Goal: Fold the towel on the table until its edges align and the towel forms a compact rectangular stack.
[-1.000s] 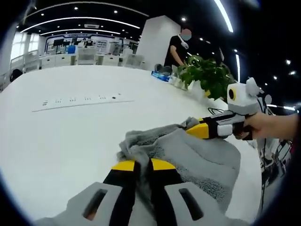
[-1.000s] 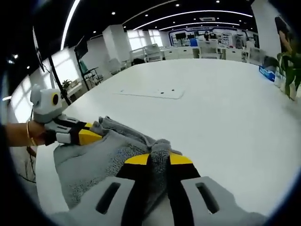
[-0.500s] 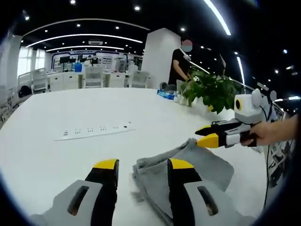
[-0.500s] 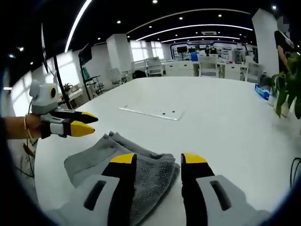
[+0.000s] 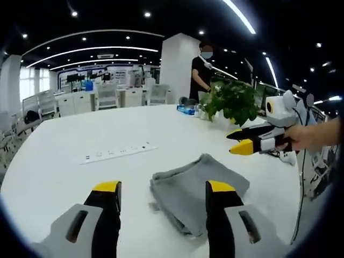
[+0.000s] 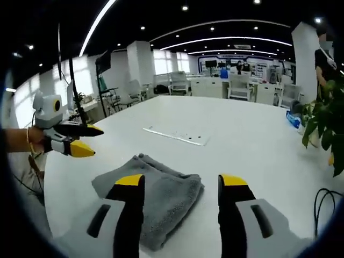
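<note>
Left gripper [image 5: 164,189]: jaws spread, lower centre, above bare white table [image 5: 59,161]. Towel [image 5: 198,192]: folded grey stack, lying free mid-frame, edges roughly aligned. Right gripper [image 6: 181,181]: jaws spread, holding nothing; open tabletop all round.

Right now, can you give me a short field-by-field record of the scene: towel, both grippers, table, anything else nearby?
towel: grey, folded into a compact stack, lying flat on the table, free of both grippers
left gripper: open, fingers apart, raised above the towel
right gripper: open, fingers apart, raised above the towel
table: white
power strip: set flush in the table beyond the towel
potted plant: on the table's far side
person: standing behind the plant
</note>
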Available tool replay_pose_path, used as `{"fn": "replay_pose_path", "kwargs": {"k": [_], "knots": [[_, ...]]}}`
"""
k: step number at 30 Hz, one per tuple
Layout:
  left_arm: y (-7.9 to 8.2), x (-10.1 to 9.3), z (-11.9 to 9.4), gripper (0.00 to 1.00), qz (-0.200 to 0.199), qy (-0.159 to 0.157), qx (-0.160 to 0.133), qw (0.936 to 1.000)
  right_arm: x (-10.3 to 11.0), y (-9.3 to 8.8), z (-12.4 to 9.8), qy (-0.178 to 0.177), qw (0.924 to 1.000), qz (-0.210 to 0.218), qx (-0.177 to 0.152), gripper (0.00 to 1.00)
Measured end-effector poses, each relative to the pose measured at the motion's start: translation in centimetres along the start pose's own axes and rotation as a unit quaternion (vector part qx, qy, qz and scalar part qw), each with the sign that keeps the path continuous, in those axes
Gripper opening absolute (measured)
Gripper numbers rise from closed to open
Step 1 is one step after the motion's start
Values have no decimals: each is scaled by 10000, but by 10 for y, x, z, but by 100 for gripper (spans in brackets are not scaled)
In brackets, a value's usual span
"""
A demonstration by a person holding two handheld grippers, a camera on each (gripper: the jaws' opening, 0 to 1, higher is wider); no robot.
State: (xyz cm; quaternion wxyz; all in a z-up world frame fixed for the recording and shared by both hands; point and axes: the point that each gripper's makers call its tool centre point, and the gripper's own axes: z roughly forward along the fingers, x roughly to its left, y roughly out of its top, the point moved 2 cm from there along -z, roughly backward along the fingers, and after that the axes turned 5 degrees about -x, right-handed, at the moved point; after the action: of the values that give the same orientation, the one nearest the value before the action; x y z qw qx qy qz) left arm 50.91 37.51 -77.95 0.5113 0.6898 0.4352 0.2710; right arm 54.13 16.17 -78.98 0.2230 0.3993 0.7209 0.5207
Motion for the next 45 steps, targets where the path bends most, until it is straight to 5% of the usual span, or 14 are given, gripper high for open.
{"fn": "replay_pose_path", "kwargs": {"k": [23, 33, 45], "knots": [[8, -51, -80, 80, 82, -93, -468, 9988, 39, 0, -79, 51, 9997, -50, -239, 60], [-13, -70, -106, 97, 168, -106, -363, 9991, 62, -26, -114, 15, 9995, 209, -218, 64], [-31, -78, -123, 97, 89, -142, -247, 9996, 78, -67, -138, -105, 9987, 496, 82, 64]]}}
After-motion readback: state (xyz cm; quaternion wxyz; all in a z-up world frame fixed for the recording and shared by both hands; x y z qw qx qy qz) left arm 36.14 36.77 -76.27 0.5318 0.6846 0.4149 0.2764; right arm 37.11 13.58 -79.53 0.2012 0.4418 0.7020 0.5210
